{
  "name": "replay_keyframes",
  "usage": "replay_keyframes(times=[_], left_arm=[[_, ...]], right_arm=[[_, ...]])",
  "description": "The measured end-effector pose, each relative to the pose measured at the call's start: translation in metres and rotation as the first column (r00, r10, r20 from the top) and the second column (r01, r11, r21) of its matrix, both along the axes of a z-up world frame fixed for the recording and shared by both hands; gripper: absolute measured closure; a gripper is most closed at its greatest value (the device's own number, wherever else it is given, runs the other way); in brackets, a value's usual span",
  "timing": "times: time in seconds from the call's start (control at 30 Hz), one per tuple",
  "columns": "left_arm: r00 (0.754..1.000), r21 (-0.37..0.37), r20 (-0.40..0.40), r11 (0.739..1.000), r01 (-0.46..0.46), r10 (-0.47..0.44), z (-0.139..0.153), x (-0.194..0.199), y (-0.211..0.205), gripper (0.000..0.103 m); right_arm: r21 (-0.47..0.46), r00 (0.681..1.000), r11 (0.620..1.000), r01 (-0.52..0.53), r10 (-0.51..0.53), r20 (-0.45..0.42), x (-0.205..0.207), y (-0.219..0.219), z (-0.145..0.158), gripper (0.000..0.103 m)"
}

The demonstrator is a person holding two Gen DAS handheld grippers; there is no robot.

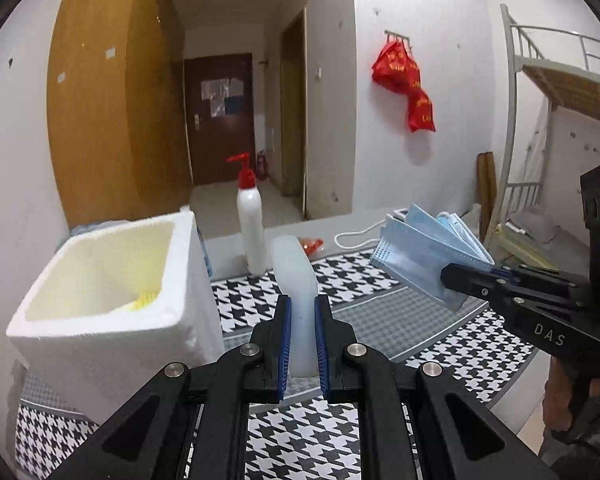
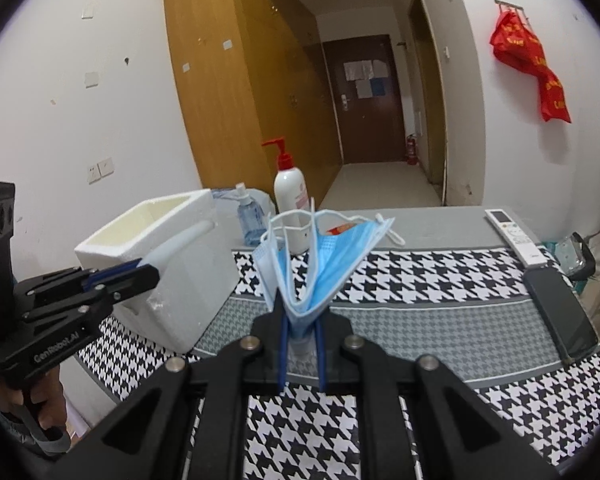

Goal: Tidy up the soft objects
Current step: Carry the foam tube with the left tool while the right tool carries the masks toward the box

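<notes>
The left claw (image 1: 302,336) is clamped nearly shut on a translucent white slab (image 1: 296,280), a soft-looking block that stands on edge between the blue pads and juts forward above the counter (image 1: 400,320). The right claw (image 2: 302,344) is likewise pinched almost closed, gripping a bundle of blue face masks (image 2: 316,264) at their folded end so that the sheets fan upward and outward, with the white ear loops (image 2: 296,220) arching over the top. In the left wrist view the right claw (image 1: 466,280) reaches in from the right with the face masks (image 1: 424,256) raised clear of the counter; in the right wrist view the left claw (image 2: 140,274) comes in from the left, holding the slab (image 2: 176,246) in front of the white foam box (image 2: 156,248). That foam box (image 1: 112,280) sits open-topped at the left end of the counter, on a houndstooth cloth (image 2: 420,276) of black, white and grey. Behind it stand a white pump bottle with a red nozzle (image 2: 289,188) and a small blue bottle (image 2: 249,216). At the right side of the counter lie a white remote control (image 2: 514,236) and a dark phone (image 2: 560,312), just beside each other. On the far wall hangs a red bag (image 2: 534,64).
</notes>
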State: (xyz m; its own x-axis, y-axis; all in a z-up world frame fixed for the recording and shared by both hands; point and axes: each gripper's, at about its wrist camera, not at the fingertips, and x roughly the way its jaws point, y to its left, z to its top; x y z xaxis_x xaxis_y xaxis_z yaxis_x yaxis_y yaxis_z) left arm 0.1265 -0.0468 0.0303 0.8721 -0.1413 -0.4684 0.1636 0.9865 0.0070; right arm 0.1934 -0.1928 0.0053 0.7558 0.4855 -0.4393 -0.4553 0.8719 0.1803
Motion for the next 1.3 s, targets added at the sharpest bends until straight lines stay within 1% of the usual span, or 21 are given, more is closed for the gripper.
replay_keyframes(times=[0.17, 0.37, 0.5, 0.6, 0.7, 0.93, 1.13, 1.3], left_arm=[[1.000, -0.022, 0.026, 1.000, 0.004, -0.003, 0.005, -0.001, 0.013, 0.091], [0.998, -0.022, 0.068, 1.000, 0.017, -0.015, 0.015, -0.005, 0.024, 0.091], [0.996, -0.045, 0.085, 0.999, 0.021, -0.017, 0.023, -0.005, 0.032, 0.091], [0.994, -0.048, 0.112, 0.999, -0.003, 0.009, 0.029, -0.006, 0.038, 0.091], [0.993, -0.058, 0.111, 0.998, -0.019, 0.026, 0.033, -0.005, 0.043, 0.091], [0.987, -0.064, 0.151, 0.997, -0.054, 0.063, 0.045, -0.011, 0.055, 0.091], [0.981, -0.087, 0.163, 0.992, -0.092, 0.105, 0.053, -0.013, 0.075, 0.091], [0.976, -0.087, 0.177, 0.990, -0.113, 0.127, 0.058, -0.015, 0.084, 0.091]], right_arm=[[-0.007, 0.999, 1.000, 0.012, -0.011, 0.035, -0.007, 0.012, 0.009, 0.089], [0.001, 0.997, 1.000, 0.015, -0.015, 0.072, -0.012, 0.020, 0.020, 0.089], [0.000, 0.996, 1.000, 0.015, -0.015, 0.083, -0.013, 0.024, 0.024, 0.089], [-0.003, 0.996, 1.000, 0.008, -0.007, 0.093, -0.013, 0.028, 0.028, 0.089], [-0.007, 0.994, 1.000, -0.007, 0.008, 0.105, -0.012, 0.033, 0.032, 0.089], [-0.004, 0.990, 0.999, -0.039, 0.039, 0.139, -0.014, 0.045, 0.044, 0.089], [-0.016, 0.984, 0.997, -0.081, 0.082, 0.159, -0.018, 0.062, 0.053, 0.089], [-0.019, 0.978, 0.994, -0.105, 0.106, 0.180, -0.018, 0.075, 0.062, 0.089]])
